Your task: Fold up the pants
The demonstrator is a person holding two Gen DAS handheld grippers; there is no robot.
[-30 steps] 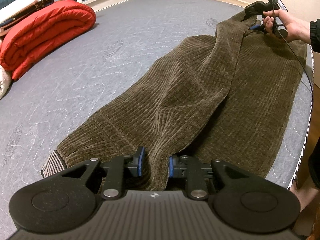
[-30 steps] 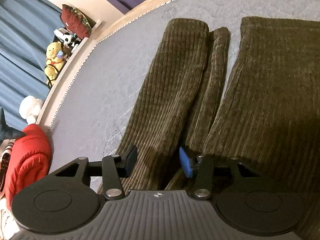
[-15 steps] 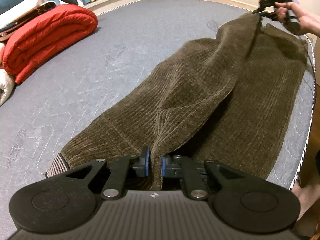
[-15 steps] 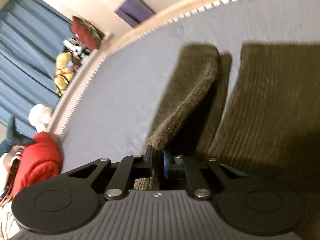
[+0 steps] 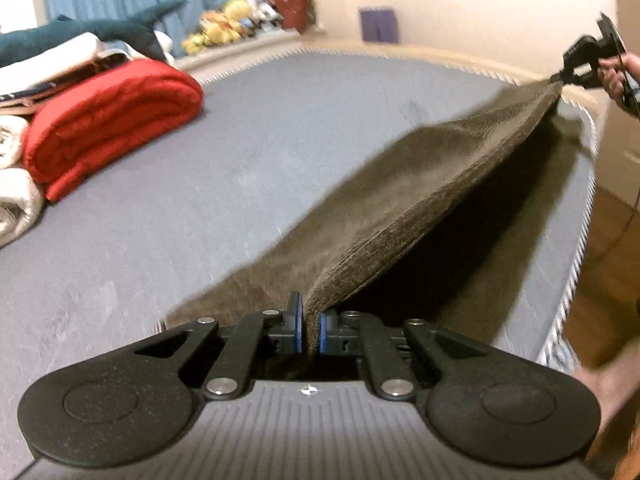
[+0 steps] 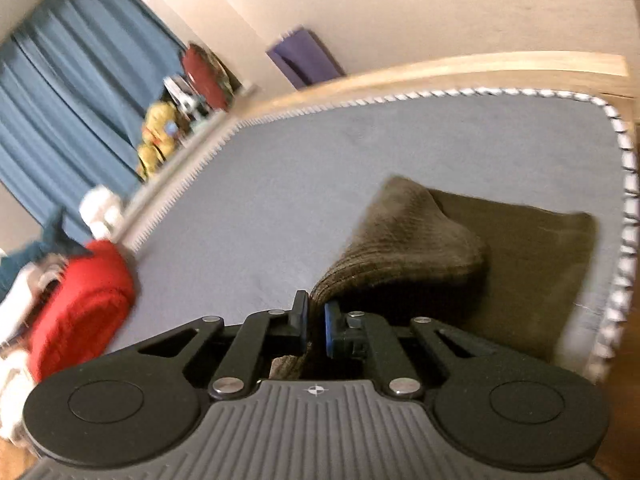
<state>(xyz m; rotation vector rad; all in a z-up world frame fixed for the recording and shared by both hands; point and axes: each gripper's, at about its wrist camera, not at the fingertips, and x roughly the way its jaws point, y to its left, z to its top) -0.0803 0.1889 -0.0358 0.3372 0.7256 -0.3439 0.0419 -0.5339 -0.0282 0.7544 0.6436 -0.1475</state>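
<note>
Left gripper [image 5: 309, 328]: blue pads pressed together, pinching a fold of the brown pants [image 5: 400, 196] at the near end. Right gripper [image 6: 316, 326]: pads clamped on the other end of the same raised edge. Both point down toward the grey mattress [image 5: 260, 140]. The pinched edge hangs stretched between them (far side still lies on the mattress). Only the left view shows the right hand [image 5: 618, 76] on its gripper and the red blanket's [image 5: 108, 120] full roll; the right view shows the lifted leg end draped over the flat one.
</note>
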